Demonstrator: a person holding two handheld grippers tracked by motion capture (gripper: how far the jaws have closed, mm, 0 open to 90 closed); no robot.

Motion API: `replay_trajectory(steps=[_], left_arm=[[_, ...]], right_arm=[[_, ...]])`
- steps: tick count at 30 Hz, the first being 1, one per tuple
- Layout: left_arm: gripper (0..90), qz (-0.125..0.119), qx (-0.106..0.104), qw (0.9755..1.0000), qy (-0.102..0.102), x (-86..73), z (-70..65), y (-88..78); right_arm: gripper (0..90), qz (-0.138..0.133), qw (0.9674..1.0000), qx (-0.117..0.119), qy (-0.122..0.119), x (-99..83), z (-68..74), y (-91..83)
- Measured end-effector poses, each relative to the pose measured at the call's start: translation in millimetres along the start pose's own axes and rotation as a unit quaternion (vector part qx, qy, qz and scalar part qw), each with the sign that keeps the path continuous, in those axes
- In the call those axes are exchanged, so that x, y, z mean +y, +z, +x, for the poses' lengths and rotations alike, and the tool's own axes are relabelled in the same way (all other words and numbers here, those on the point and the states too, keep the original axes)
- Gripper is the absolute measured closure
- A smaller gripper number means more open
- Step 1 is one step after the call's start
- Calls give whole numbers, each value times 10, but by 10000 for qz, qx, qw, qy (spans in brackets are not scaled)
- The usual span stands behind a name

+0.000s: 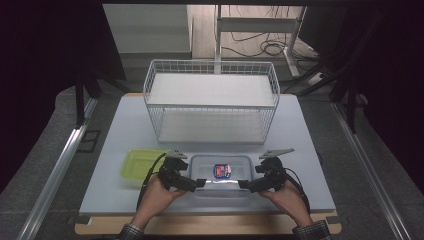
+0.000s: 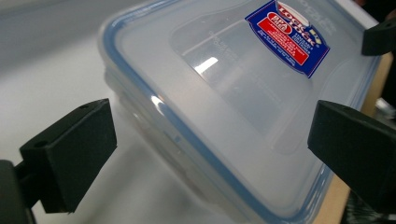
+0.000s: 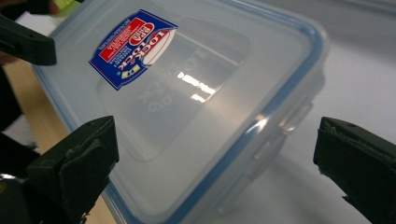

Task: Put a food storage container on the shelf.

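Note:
A clear plastic container [image 1: 221, 174] with a blue-rimmed lid and a blue and red label [image 1: 222, 171] lies flat near the table's front edge. My left gripper [image 1: 199, 183] points at its left end, and my right gripper [image 1: 244, 184] points at its right end. In the left gripper view the container [image 2: 224, 93] sits ahead between wide-apart jaws, so that gripper [image 2: 210, 154] is open. The right gripper view shows the same lid [image 3: 187, 93], with the right gripper [image 3: 215, 163] open around its near corner. A gap shows between each jaw and the container.
A lime-green shallow tray [image 1: 140, 164] lies just left of the container, behind my left hand. A white wire two-level rack [image 1: 211, 100] stands at the back of the grey table top [image 1: 300, 150]. The wooden table edge [image 1: 210, 225] runs along the front.

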State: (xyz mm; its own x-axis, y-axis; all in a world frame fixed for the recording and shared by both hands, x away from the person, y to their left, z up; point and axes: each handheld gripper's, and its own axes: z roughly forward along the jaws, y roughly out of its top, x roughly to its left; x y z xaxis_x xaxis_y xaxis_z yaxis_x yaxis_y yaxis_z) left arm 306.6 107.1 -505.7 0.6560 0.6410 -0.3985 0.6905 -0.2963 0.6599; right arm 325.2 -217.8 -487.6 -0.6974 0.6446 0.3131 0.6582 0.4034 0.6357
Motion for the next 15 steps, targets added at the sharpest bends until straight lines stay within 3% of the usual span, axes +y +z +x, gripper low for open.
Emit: replay_trajectory(steps=[3, 4, 7, 11, 15], left_arm=[[1, 61, -151, 9999, -56, 2, -2, 42], [0, 104, -197, 9997, -88, 5, -6, 50], [0, 119, -148, 9997, -165, 2, -32, 59], [36, 175, 60, 9998, -21, 11, -117, 8], [94, 160, 134, 9997, 123, -36, -179, -82]], right_arm=[[8, 70, 9996, 245, 154, 11, -19, 58], [8, 147, 9985, 420, 316, 11, -35, 93], [27, 195, 9976, 495, 442, 8, -55, 97], [140, 233, 9972, 520, 492, -5, -51, -11], [181, 264, 9977, 471, 410, -31, -1, -68]])
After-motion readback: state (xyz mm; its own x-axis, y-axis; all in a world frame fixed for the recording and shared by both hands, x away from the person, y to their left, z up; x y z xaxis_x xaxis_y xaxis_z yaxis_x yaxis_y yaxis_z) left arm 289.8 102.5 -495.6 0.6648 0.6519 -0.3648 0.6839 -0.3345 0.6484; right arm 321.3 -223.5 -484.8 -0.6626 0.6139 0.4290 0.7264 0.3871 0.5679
